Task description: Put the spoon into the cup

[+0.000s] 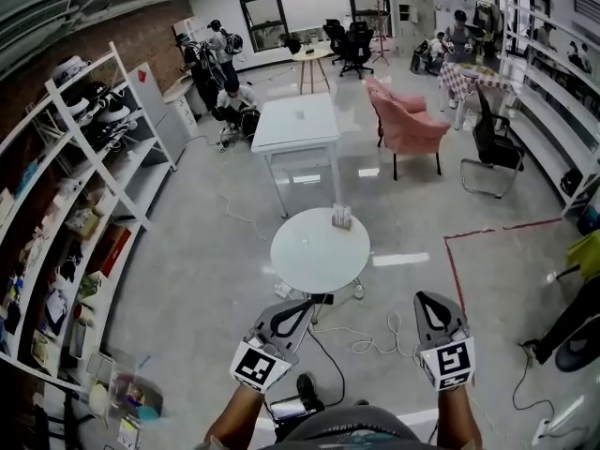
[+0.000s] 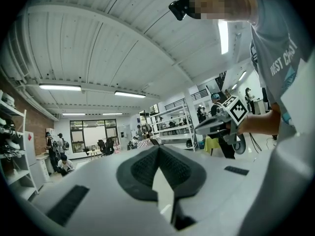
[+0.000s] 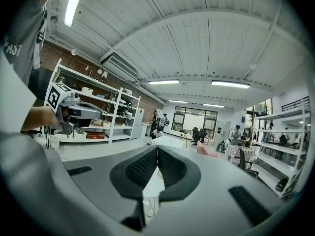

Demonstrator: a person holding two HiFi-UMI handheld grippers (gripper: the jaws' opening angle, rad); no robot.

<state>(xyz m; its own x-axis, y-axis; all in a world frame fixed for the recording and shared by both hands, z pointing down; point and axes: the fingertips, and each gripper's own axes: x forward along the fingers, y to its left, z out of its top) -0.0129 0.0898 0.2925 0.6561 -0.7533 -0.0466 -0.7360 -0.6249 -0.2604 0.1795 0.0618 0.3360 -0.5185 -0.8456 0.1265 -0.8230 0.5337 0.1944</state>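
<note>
Ahead, a round table [image 1: 300, 259] stands on the floor, and at its far edge sits a small pale thing [image 1: 341, 217] — too small to tell whether it is the cup, the spoon or both. The left gripper [image 1: 315, 300] and the right gripper [image 1: 428, 297] are held out level, short of the table's near side and well apart from that thing. Both pairs of jaws are clenched, tips together — nothing between them.
</note>
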